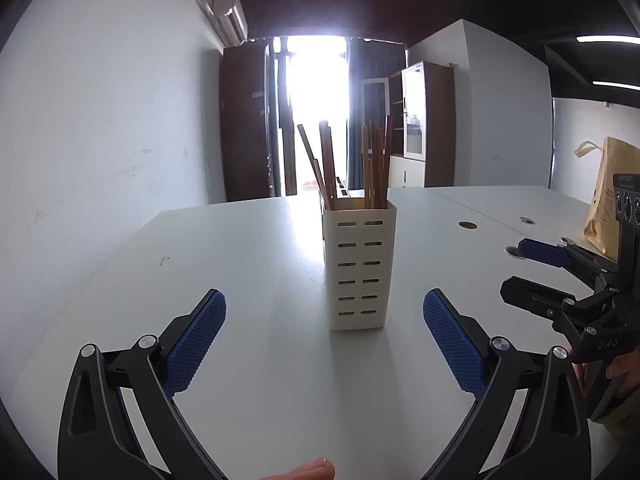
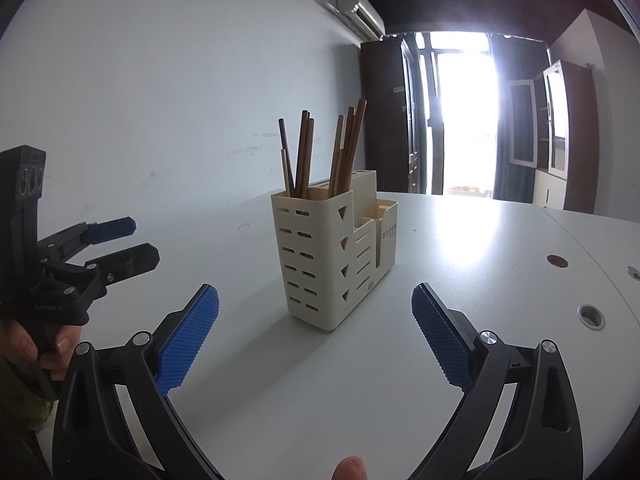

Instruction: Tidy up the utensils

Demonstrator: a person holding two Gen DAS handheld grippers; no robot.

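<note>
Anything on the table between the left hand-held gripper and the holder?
Nothing visible. The left hand-held gripper is open, with bare table up to the holder. The right hand-held gripper sits off to the side.

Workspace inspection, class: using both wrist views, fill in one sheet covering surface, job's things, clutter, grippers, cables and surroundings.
Surface: white table, bare around the holder, with round grommet holes.
Job's things: cream slotted utensil holder standing upright; wooden chopsticks standing in its tall compartments, leaning at differing angles.
Clutter: brown paper bag at the far right of the table.
Grippers: left gripper open, holding nothing; right gripper open, holding nothing; both short of the holder.
Cables: nothing seen.
Surroundings: white wall, air conditioner, bright doorway, cabinets.
</note>
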